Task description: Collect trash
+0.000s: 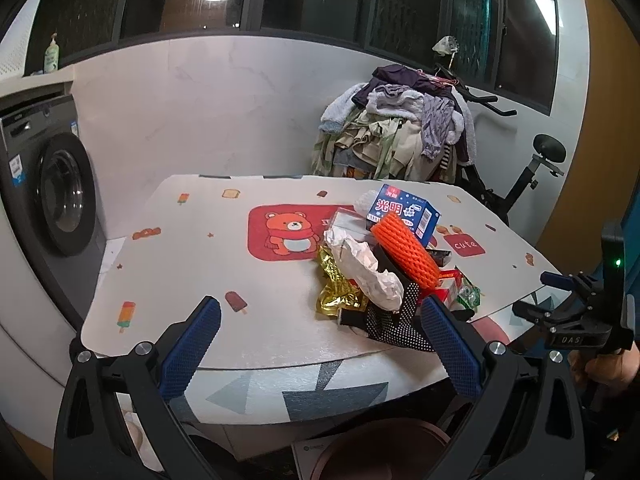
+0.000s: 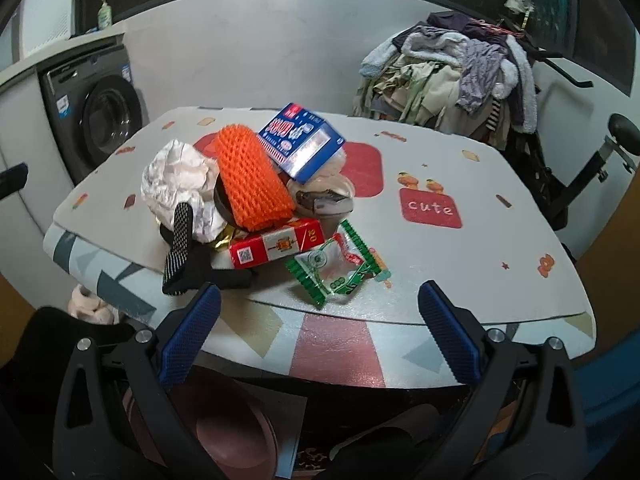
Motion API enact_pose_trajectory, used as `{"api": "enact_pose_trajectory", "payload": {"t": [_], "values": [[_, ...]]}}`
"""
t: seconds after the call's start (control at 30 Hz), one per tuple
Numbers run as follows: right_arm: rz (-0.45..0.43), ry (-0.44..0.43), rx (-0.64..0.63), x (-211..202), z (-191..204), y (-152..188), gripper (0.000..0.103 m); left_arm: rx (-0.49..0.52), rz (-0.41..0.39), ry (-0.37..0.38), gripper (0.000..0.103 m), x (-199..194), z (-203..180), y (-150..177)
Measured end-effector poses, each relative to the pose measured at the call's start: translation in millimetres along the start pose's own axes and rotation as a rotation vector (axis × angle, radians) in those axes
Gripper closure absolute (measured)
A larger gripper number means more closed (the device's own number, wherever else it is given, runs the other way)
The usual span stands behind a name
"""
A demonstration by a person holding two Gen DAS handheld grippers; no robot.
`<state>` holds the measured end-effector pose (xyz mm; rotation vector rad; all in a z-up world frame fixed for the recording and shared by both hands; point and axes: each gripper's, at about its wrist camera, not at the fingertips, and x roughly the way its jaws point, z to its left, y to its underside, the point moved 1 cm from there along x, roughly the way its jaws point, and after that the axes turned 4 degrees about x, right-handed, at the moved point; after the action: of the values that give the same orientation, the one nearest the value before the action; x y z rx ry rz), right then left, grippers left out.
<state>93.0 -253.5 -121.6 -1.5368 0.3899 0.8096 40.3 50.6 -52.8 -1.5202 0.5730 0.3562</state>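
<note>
A heap of trash lies on the table (image 2: 460, 272): an orange foam net (image 2: 252, 180), a blue carton (image 2: 304, 142), crumpled white paper (image 2: 180, 184), a red box (image 2: 276, 246), a green wrapper (image 2: 340, 268) and a black dotted glove (image 2: 180, 248). My right gripper (image 2: 320, 336) hangs open just off the front edge, with the green wrapper ahead of it. My left gripper (image 1: 320, 344) is open too, at the table's (image 1: 180, 264) near edge. Its right finger almost touches the glove (image 1: 396, 320). Behind the glove are the net (image 1: 404, 248), white paper (image 1: 368, 268) and gold foil (image 1: 336, 288). Nothing is held.
A brown round bin (image 1: 380, 452) stands on the floor under the table edge, also the bin (image 2: 232, 436) in the right view. A washing machine (image 1: 60, 196) is at left. Clothes (image 1: 400, 128) are piled on an exercise bike (image 1: 532, 168) behind the table.
</note>
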Motion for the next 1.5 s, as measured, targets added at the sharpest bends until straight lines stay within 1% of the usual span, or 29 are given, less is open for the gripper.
{"api": "enact_pose_trajectory", "payload": {"t": [0.07, 0.13, 0.17, 0.23, 0.27, 0.33, 0.4, 0.47, 0.57, 0.63, 0.7, 0.73, 0.77, 0.8, 0.83, 0.9, 1.0, 1.03, 1.1, 1.13, 1.17, 1.2, 1.23, 1.27, 1.3, 1.33, 1.4, 1.5], "values": [[0.014, -0.026, -0.002, 5.2, 0.1, 2.9, 0.006, 0.001, 0.007, 0.003, 0.005, 3.9, -0.2, 2.1], [0.033, -0.082, 0.015, 11.2, 1.6, 4.6, 0.008, 0.009, 0.013, 0.003, 0.006, 8.7, -1.2, 3.1], [0.039, -0.106, 0.024, 13.5, 2.8, 4.9, 0.010, 0.013, 0.016, 0.003, 0.006, 10.9, -2.2, 3.4], [0.064, -0.162, 0.056, 22.3, 8.1, 6.4, 0.011, 0.018, 0.021, 0.006, 0.006, 15.6, -4.0, 3.7], [0.085, -0.207, 0.092, 30.9, 11.8, 8.2, 0.011, 0.020, 0.022, 0.008, 0.006, 17.5, -4.4, 3.9], [0.113, -0.259, 0.137, 43.0, 18.8, 12.0, 0.014, 0.026, 0.027, 0.013, 0.009, 21.5, -5.7, 4.8], [0.162, -0.322, 0.177, 61.0, 30.3, 14.7, 0.020, 0.032, 0.034, 0.017, 0.013, 23.9, -6.7, 5.5], [0.179, -0.343, 0.188, 71.3, 40.4, 14.5, 0.025, 0.033, 0.042, 0.022, 0.014, 26.8, -5.6, 6.7], [0.179, -0.348, 0.215, 76.3, 46.2, 10.8, 0.032, 0.030, 0.043, 0.025, 0.016, 27.2, -5.2, 7.6], [0.165, -0.359, 0.248, 74.7, 43.9, 9.5, 0.034, 0.017, 0.044, 0.034, 0.018, 28.2, -2.6, 8.1], [0.150, -0.367, 0.299, 72.7, 35.1, 7.7, 0.041, -0.002, 0.050, 0.049, 0.020, 31.2, 0.6, 8.0], [0.150, -0.373, 0.320, 71.8, 29.4, 7.4, 0.043, -0.006, 0.058, 0.039, 0.021, 35.0, 1.4, 7.7], [0.154, -0.388, 0.346, 73.6, 24.6, 7.5, 0.050, -0.004, 0.070, 0.030, 0.023, 38.3, 2.7, 7.2], [0.166, -0.401, 0.367, 76.6, 19.3, 7.9, 0.062, -0.001, 0.083, 0.027, 0.029, 43.1, 3.3, 6.2], [0.175, -0.405, 0.386, 80.0, 16.7, 8.0, 0.068, -0.008, 0.093, 0.048, 0.035, 52.2, 4.0, 3.2], [0.174, -0.406, 0.395, 82.5, 11.1, 9.1, 0.081, -0.050, 0.114, 0.091, 0.041, 66.9, 6.9, -3.4], [0.162, -0.400, 0.370, 81.4, 11.4, 9.3, 0.090, -0.137, 0.137, 0.155, 0.049, 87.3, 13.1, -12.7], [0.159, -0.394, 0.361, 80.9, 11.8, 9.3, 0.090, -0.177, 0.152, 0.186, 0.053, 99.2, 14.3, -16.0], [0.153, -0.380, 0.346, 80.4, 12.2, 8.8, 0.091, -0.224, 0.187, 0.227, 0.055, 118.6, 12.6, -19.6], [0.153, -0.378, 0.343, 80.9, 11.4, 8.8, 0.091, -0.240, 0.200, 0.238, 0.059, 125.6, 12.2, -20.1], [0.152, -0.373, 0.338, 80.9, 11.9, 8.4, 0.091, -0.261, 0.217, 0.253, 0.060, 135.9, 10.8, -20.7], [0.150, -0.369, 0.332, 80.8, 12.2, 8.3, 0.091, -0.278, 0.228, 0.264, 0.063, 142.4, 10.1, -20.7], [0.149, -0.366, 0.326, 81.2, 11.3, 8.4, 0.091, -0.305, 0.246, 0.278, 0.072, 152.0, 9.0, -19.7], [0.147, -0.361, 0.317, 80.7, 12.4, 7.3, 0.091, -0.321, 0.262, 0.286, 0.079, 159.6, 7.5, -18.3], [0.145, -0.361, 0.313, 80.1, 12.3, 7.2, 0.092, -0.325, 0.275, 0.284, 0.093, 165.5, 6.5, -17.1], [0.142, -0.361, 0.308, 78.8, 13.0, 6.0, 0.092, -0.316, 0.278, 0.252, 0.095, 167.9, 5.8, -17.2], [0.119, -0.365, 0.286, 71.9, 15.8, -1.1, 0.093, -0.309, 0.253, 0.244, 0.096, 161.6, 7.6, -22.4], [0.053, -0.378, 0.233, 55.6, 22.3, -18.3, 0.093, -0.217, 0.189, 0.212, 0.096, 138.1, 7.3, -41.2]]}}
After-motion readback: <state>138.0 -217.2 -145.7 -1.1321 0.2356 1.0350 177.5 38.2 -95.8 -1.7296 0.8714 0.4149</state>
